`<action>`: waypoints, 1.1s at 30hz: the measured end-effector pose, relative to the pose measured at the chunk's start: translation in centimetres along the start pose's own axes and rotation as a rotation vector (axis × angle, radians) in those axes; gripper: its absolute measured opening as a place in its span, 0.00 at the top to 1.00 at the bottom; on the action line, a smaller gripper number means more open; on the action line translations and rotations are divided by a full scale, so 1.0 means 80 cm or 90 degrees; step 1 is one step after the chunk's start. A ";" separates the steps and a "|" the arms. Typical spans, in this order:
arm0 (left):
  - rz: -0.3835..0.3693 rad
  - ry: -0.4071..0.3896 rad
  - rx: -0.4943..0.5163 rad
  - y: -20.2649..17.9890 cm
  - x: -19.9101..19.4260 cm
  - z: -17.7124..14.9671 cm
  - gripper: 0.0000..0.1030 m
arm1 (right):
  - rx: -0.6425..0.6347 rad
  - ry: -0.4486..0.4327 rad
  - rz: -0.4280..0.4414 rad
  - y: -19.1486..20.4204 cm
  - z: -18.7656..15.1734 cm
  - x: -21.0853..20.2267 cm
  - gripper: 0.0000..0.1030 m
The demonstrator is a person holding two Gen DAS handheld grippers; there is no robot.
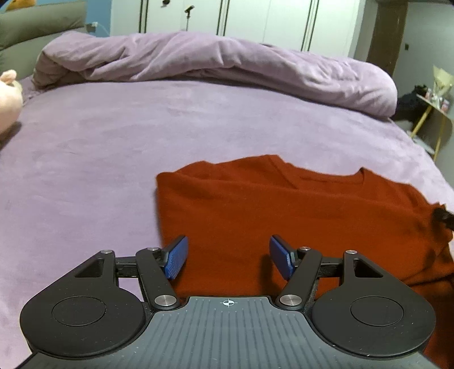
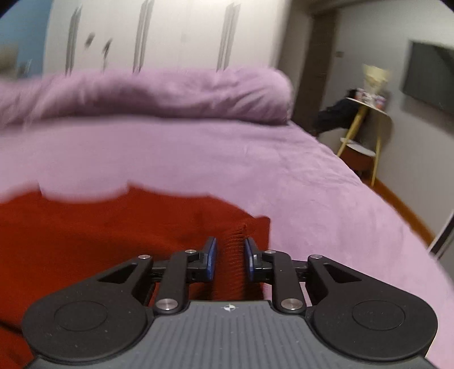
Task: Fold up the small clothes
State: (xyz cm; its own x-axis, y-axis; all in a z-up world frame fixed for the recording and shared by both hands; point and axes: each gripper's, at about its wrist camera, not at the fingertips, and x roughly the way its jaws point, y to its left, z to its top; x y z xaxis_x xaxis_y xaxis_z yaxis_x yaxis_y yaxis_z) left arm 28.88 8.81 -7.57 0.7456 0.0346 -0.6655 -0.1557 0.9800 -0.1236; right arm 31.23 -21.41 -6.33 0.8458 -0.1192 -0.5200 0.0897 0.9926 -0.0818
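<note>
Surface: purple bed sheet (image 1: 113, 147) is covering a bed and is serving as the work surface; every place below is given relative to the red shirt.
Red shirt: red shirt (image 1: 283, 221) is lying flat on the sheet, neckline on its far edge, its long axis running left to right across both views.
Right gripper: right gripper (image 2: 230, 259) is sitting at the shirt's right edge, its blue pads narrowed around a raised ribbed fold of red cloth; whether they are pinching it I cannot tell through the blur.
Left gripper: left gripper (image 1: 228, 257) is hovering over the shirt's near left part, fingers spread wide and holding nothing.
Key relation: judging from this, the right gripper is nearer to a grasp, and the fold would be travelling leftward across the shirt.
Beyond the shirt: rumpled purple duvet (image 1: 212, 59) is lying along the far side, with white wardrobe doors (image 1: 255, 20) behind it.
</note>
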 end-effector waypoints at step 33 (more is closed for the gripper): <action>0.060 -0.001 0.005 0.046 0.011 -0.039 0.14 | -0.003 0.050 0.092 -0.047 -0.047 -0.002 1.00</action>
State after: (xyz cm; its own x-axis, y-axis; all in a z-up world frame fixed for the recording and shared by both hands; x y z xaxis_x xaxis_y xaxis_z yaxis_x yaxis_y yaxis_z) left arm 26.96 11.87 -10.94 0.7287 0.1275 -0.6728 -0.2209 0.9738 -0.0547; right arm 28.80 -25.20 -9.14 0.8061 0.0229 -0.5913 -0.0319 0.9995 -0.0048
